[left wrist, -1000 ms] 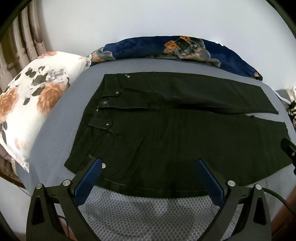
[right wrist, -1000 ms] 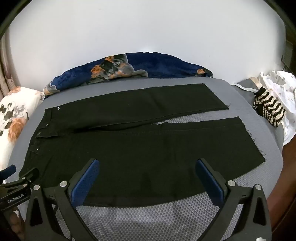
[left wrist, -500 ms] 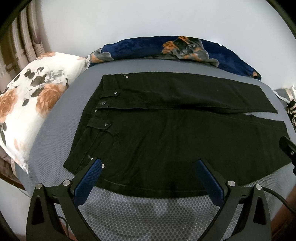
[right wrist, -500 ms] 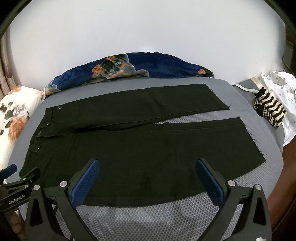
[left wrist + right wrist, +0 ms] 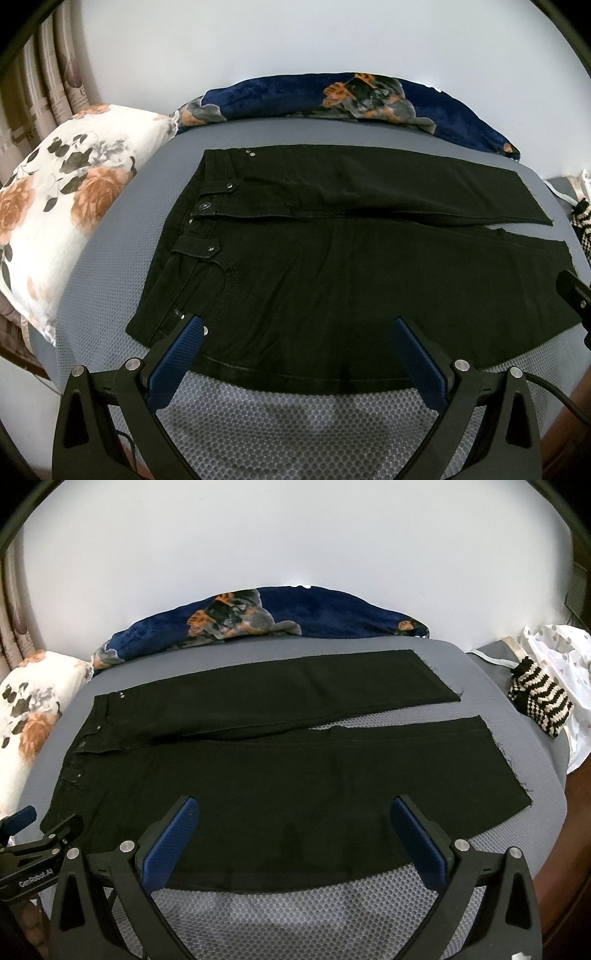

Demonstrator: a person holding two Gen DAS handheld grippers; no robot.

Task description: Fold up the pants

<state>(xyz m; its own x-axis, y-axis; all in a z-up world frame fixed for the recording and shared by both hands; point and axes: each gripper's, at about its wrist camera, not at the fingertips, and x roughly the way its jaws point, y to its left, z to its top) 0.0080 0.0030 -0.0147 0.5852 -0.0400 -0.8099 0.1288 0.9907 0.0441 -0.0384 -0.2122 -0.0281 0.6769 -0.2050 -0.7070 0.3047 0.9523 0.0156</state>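
Black pants (image 5: 332, 266) lie flat on a grey mesh bed surface (image 5: 295, 424), waistband to the left, both legs stretched to the right. They also show in the right wrist view (image 5: 277, 775). My left gripper (image 5: 295, 332) is open and empty, hovering over the near edge of the pants by the waist end. My right gripper (image 5: 291, 812) is open and empty, over the near edge of the near leg. The left gripper's fingers (image 5: 22, 818) show at the far left of the right wrist view.
A floral white pillow (image 5: 62, 206) lies left of the pants. A navy floral blanket (image 5: 351, 99) lies along the wall behind. A striped knit item (image 5: 539, 705) and white dotted cloth (image 5: 565, 657) sit at the right edge.
Both grippers have drifted only slightly; the pants sit a touch higher in the left wrist view. Nothing was grasped.
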